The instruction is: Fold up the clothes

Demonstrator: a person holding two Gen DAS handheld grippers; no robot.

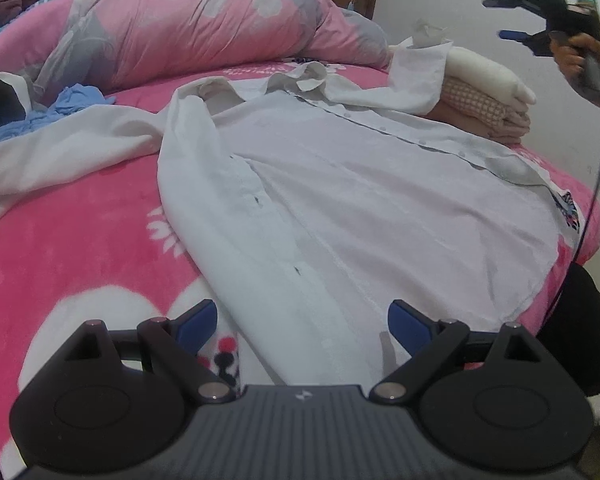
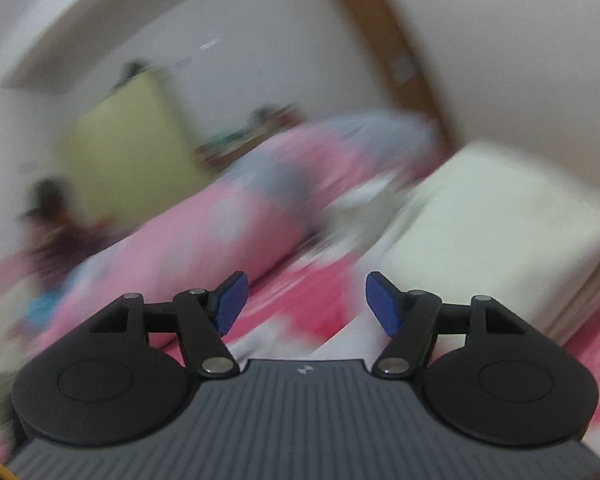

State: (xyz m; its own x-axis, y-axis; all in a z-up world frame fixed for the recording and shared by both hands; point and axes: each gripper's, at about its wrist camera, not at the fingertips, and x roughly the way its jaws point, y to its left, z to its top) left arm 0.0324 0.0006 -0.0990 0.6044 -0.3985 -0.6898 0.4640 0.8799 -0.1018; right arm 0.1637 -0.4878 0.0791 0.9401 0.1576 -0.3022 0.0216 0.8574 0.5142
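Note:
A white button-up shirt (image 1: 340, 184) lies spread front-up on a pink floral blanket (image 1: 80, 256), collar at the far end and one sleeve trailing off to the left. My left gripper (image 1: 300, 326) hovers open just above the shirt's near hem, nothing between its blue pads. My right gripper (image 1: 504, 18) appears in the left wrist view at the upper right, held by a hand high above the bed, jaws apart. The right wrist view is motion-blurred; there the right gripper (image 2: 303, 304) is open and empty, facing a folded cream stack (image 2: 492, 216).
A rolled pink and grey quilt (image 1: 204, 28) lies across the far side of the bed. Folded cream and checked clothes (image 1: 488, 92) are stacked at the right. A crumpled blue garment (image 1: 56, 108) sits at the left. A cable (image 1: 596, 184) hangs at the bed's right edge.

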